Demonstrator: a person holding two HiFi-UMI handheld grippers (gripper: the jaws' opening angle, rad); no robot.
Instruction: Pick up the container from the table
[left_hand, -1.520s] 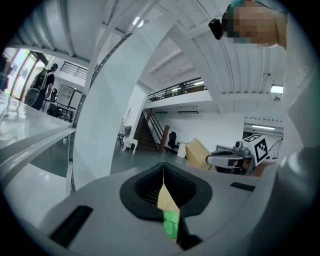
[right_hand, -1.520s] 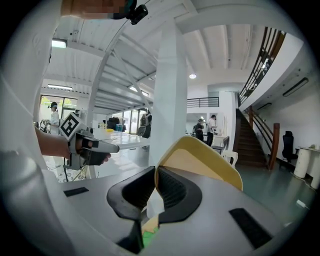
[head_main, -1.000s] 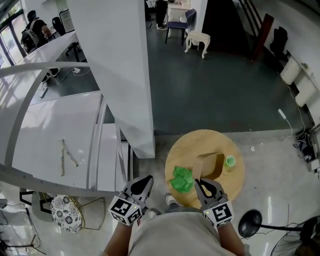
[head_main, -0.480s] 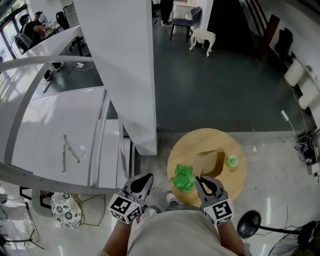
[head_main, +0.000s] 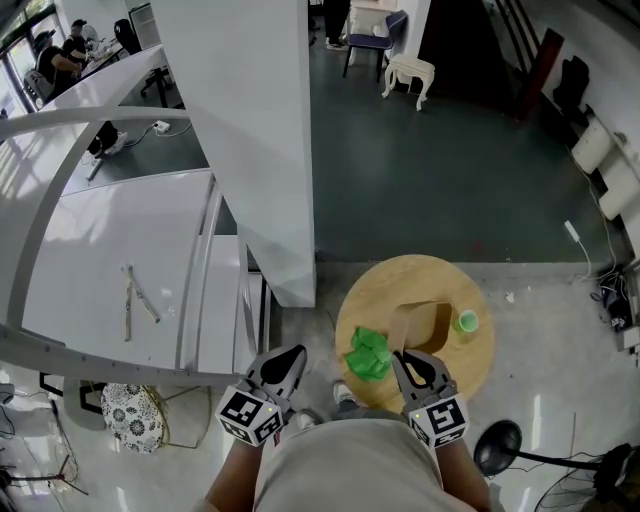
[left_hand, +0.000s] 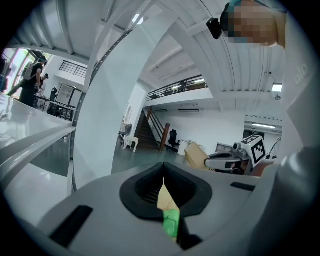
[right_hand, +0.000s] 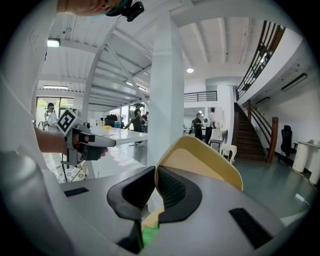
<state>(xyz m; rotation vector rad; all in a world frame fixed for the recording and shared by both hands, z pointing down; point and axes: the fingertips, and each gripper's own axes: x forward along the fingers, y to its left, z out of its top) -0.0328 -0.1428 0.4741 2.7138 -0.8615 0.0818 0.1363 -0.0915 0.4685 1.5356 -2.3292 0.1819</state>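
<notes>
Little has moved since the earlier frames. Both tongs keep their places at the bottom of the head view and the container has not shifted on the worktop; only the framing has drifted slightly. The container (head_main: 428, 325), of brown paper, lies near the centre of the round wooden worktop (head_main: 420, 280). A green wad (head_main: 367, 355) lies just to its left, close to its near corner; whether the two touch cannot be told. A small green cup (head_main: 463, 322) stands just beside its right side. The right tongs (head_main: 404, 358) reach the container's near left corner. The right gripper view shows them clenched, the pads all but together, with the container's thin edge running down into the slit between them, so they are grasping that edge. The left tongs (head_main: 291, 357) are held beyond the worktop's left rim, above the floor and well apart from the container. The left gripper view shows them clenched on nothing, the pads meeting at their tips. A white pillar (head_main: 250, 130) rises beyond the left tongs, at the worktop's far left.
</notes>
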